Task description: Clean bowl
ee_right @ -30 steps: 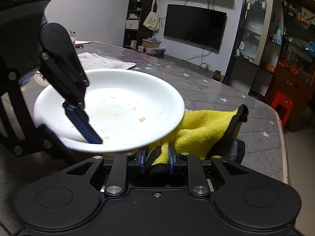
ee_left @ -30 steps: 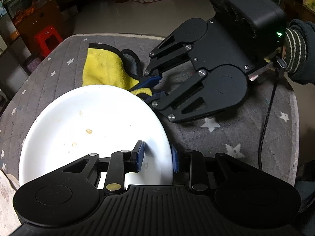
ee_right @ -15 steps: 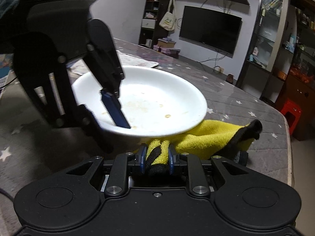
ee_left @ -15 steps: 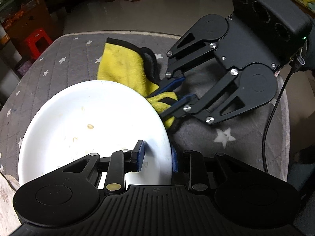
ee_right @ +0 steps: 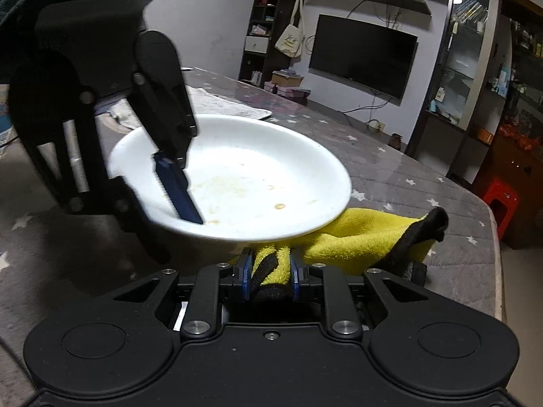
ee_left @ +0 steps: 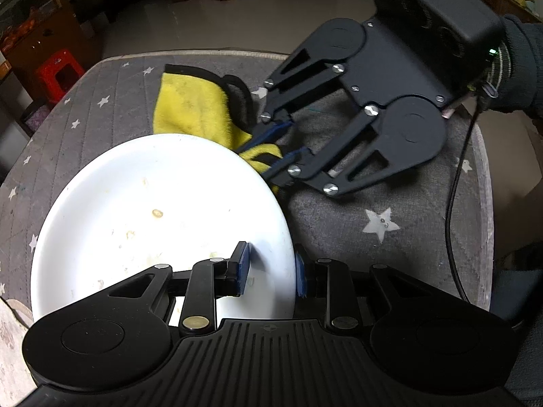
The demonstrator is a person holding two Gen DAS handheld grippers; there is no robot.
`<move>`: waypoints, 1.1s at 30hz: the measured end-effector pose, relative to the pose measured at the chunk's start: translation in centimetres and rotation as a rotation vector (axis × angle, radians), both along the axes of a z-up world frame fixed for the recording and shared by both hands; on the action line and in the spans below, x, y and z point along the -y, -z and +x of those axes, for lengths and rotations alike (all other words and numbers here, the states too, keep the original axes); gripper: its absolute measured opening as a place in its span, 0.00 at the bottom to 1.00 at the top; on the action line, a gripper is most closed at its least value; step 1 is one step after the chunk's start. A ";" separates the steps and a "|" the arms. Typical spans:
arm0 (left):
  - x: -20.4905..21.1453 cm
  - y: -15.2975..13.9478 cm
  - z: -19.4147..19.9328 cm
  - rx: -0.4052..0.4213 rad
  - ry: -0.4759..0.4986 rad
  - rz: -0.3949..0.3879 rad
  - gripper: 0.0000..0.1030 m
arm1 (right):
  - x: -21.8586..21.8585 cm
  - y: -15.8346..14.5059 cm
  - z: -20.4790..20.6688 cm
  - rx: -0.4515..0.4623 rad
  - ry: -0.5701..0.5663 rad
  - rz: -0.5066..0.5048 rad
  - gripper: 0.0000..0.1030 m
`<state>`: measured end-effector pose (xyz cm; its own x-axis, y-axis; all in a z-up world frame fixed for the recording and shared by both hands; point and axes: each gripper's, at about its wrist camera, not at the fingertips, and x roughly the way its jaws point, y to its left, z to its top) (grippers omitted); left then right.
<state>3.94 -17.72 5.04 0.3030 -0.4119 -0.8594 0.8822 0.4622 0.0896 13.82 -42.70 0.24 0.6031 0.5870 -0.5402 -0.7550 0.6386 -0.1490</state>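
A shallow white bowl (ee_left: 159,210) with small food specks is held above the grey star-patterned table. My left gripper (ee_left: 271,273) is shut on its near rim, one pad inside and one outside. In the right wrist view the same bowl (ee_right: 258,176) shows brownish smears, with the left gripper (ee_right: 169,186) clamped on its left rim. My right gripper (ee_right: 270,273) is shut on a yellow cloth with black trim (ee_right: 356,237), just under the bowl's near edge. From the left wrist view, the right gripper (ee_left: 275,151) pinches the cloth (ee_left: 193,112) beside the bowl's far rim.
The table's padded cover (ee_left: 390,224) ends at a pale edge on the right. A black cable (ee_left: 454,196) hangs from the right gripper, held by a gloved hand (ee_left: 516,68). A patterned cloth (ee_right: 224,101) lies behind the bowl. A red stool (ee_right: 500,200) stands off the table.
The right gripper has swung about with the yellow cloth beside the bowl's far rim, dragging the cloth along. The left gripper has kept its hold on the bowl, which has tilted slightly.
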 end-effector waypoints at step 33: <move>-3.1 -2.0 -1.4 0.021 -0.287 -0.143 0.52 | 1.2 -2.7 -2.4 -0.143 0.244 0.168 0.20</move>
<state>2.54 -14.66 7.05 0.4411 -0.4230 -0.7915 0.7125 0.7013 0.0223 11.44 -43.90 2.96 0.6618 0.5225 -0.5376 -0.5821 0.8101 0.0707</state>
